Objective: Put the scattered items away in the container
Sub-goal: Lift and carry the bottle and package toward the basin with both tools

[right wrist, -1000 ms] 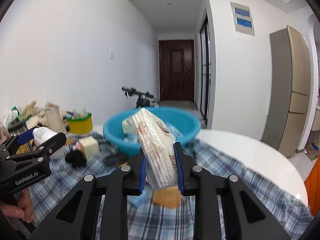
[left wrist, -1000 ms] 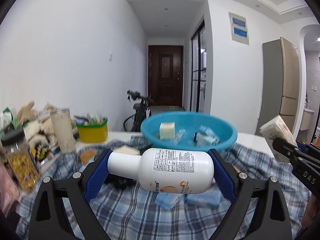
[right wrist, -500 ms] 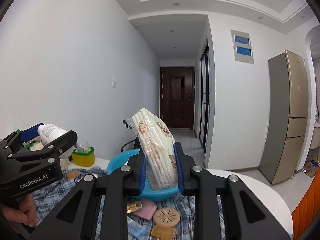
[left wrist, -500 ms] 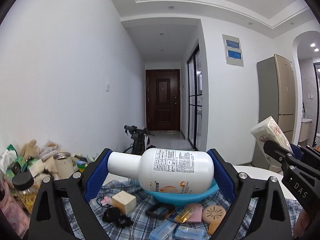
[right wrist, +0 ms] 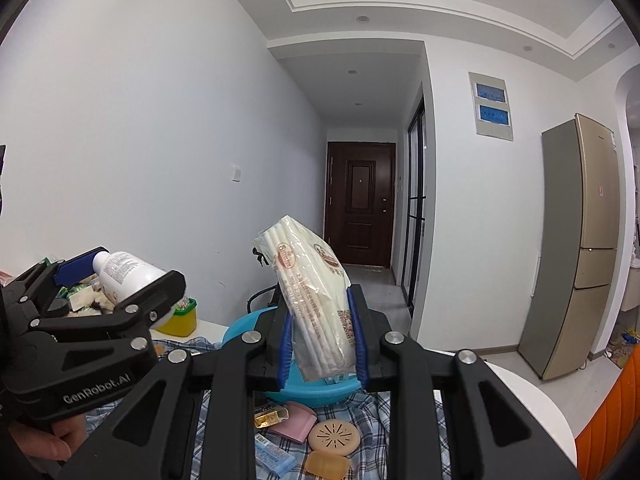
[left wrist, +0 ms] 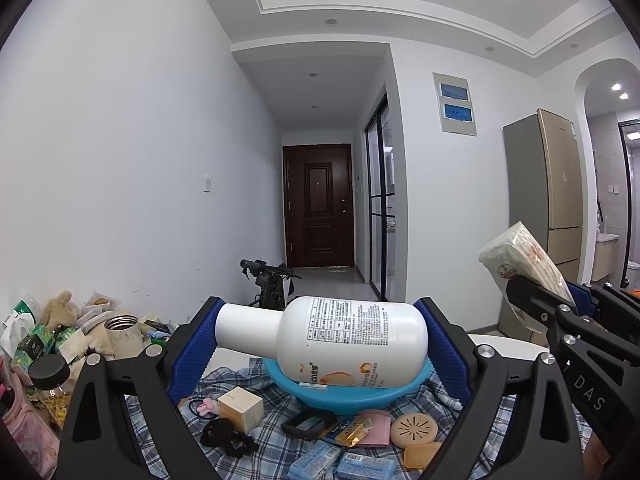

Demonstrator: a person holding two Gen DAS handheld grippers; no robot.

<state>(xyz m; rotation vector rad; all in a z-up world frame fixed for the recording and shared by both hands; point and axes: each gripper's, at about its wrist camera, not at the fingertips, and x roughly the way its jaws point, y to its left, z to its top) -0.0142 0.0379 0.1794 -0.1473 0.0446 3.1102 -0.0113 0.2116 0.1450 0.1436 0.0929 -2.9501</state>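
Note:
My left gripper [left wrist: 320, 344] is shut on a white bottle [left wrist: 348, 340] that lies sideways between its blue pads, cap to the left. It hangs in the air just in front of and above the blue basin [left wrist: 352, 396]. My right gripper [right wrist: 322, 336] is shut on a plastic pack of white sticks [right wrist: 312, 292] that stands upright and leans left, also above the basin [right wrist: 240, 330]. In the left wrist view the right gripper [left wrist: 560, 320] and its pack [left wrist: 520, 260] show at the right. In the right wrist view the left gripper [right wrist: 120, 288] and bottle [right wrist: 128, 272] show at the left.
On the plaid cloth [left wrist: 272, 444] before the basin lie a wooden cube [left wrist: 240, 408], black hair ties [left wrist: 224, 438], a black device [left wrist: 308, 424], a round beige disc [left wrist: 414, 432] and blue packs [left wrist: 320, 460]. Clutter with a steel cup [left wrist: 122, 332] fills the left. A yellow tub [right wrist: 180, 320] stands behind.
Both grippers have risen with their loads, from level with the basin to above it. Over the last half second they have hardly moved.

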